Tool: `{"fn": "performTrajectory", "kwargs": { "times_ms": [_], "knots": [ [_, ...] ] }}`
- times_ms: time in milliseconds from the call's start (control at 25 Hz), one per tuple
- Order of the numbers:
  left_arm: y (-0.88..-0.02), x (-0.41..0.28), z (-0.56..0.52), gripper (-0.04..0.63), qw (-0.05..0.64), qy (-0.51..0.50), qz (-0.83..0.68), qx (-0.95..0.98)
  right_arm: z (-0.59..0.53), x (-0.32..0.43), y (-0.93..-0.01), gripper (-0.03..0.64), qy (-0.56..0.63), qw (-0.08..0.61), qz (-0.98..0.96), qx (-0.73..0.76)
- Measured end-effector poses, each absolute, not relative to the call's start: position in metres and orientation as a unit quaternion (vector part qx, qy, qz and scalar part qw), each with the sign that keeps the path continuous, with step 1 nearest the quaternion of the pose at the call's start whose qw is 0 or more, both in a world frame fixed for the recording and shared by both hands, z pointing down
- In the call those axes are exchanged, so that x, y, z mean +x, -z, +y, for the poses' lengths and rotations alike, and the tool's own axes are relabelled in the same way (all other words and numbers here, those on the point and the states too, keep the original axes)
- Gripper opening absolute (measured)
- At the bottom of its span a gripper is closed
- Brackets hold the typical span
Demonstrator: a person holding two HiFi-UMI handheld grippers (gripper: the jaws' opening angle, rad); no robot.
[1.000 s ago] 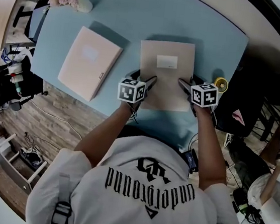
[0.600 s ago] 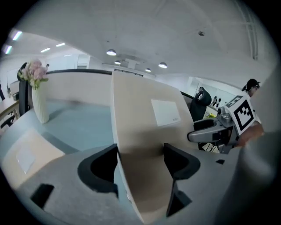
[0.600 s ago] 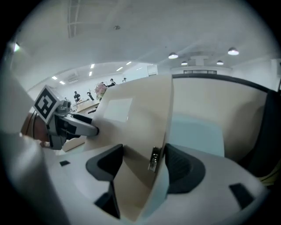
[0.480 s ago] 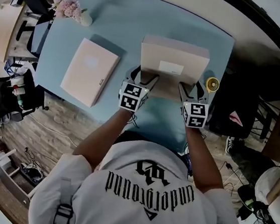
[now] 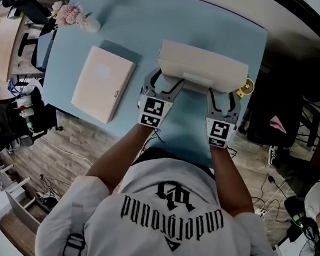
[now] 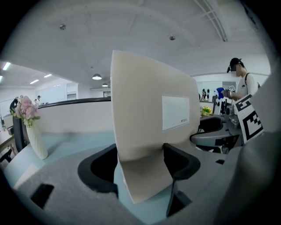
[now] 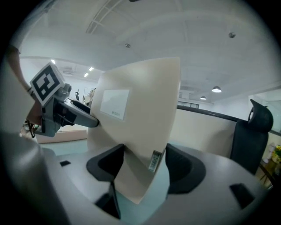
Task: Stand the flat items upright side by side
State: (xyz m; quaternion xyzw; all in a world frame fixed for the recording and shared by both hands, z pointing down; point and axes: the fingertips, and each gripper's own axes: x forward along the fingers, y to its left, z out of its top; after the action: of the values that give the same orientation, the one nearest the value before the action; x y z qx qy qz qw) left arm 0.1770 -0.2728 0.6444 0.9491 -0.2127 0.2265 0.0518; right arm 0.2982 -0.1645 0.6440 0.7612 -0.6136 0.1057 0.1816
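Standing box upright, mid worktop: left gripper jaws clamped on its near edge, right gripper jaws just closed tighter on it. Keep your grip level; seat bottom edge squarely.

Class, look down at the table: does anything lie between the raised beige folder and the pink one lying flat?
Nothing visible does. Only bare blue table separates the beige folder from the pink folder on its left; the flower vase stands off at the far corner.
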Motion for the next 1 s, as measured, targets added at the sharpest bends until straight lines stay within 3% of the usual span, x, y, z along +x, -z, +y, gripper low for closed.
{"fn": "performTrajectory", "kwargs": {
  "times_ms": [400,1000],
  "knots": [
    [-0.649,0.174,-0.27,0.342,0.014,-0.201,-0.193,0.96,-0.152,0.29,-0.652,0.265,-0.076,0.205,-0.616,0.757],
    [-0.635,0.152,-0.259,0.356,0.032,-0.183,-0.218,0.958,-0.129,0.289,-0.634,0.289,-0.097,0.189,-0.644,0.735]
  ]
}}
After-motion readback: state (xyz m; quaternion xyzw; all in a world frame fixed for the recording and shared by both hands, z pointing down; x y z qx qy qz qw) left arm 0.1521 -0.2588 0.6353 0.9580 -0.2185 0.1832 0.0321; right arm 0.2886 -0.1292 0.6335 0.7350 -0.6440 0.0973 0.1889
